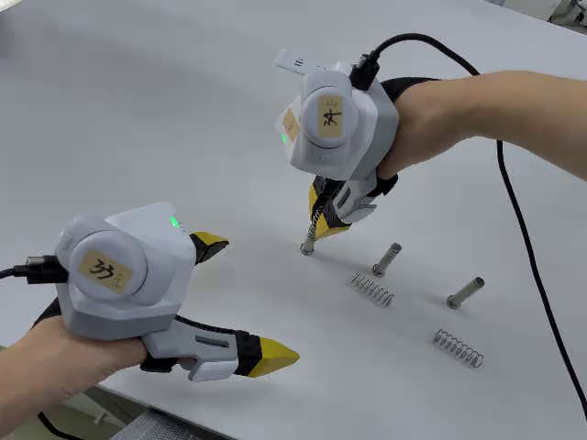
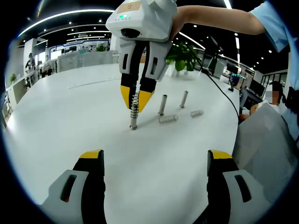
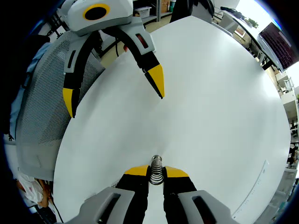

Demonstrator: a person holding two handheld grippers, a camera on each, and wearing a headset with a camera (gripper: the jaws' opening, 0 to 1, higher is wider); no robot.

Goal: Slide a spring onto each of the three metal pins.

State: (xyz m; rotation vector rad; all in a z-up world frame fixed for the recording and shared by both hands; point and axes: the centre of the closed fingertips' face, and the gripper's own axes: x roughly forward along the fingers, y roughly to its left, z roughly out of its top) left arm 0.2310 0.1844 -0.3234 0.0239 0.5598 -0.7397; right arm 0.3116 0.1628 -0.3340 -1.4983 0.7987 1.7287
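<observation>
Here, the right gripper (image 1: 323, 218) is clamped on the first spring (image 1: 317, 220), its jaws pressed together on the coils. It holds the spring over the upright pin (image 1: 308, 246) standing directly beneath its tips. The spring looks partly threaded on, with the pin's foot bare below, so this first fit appears under way rather than finished. Off to the side of that gripper away from the other tool, the second pin (image 1: 387, 258) and the third pin (image 1: 465, 291) stand bare on the white table (image 1: 138, 110). The nearer spring (image 1: 371, 290) lies loose close by the second pin, and the farther spring (image 1: 458, 348) lies well out past the third. The left gripper (image 1: 249, 296) hangs short of the work, jaws wide apart and holding nothing, pointing toward the upright pin. By this showing, one spring of three is going on and two are left to do.
</observation>
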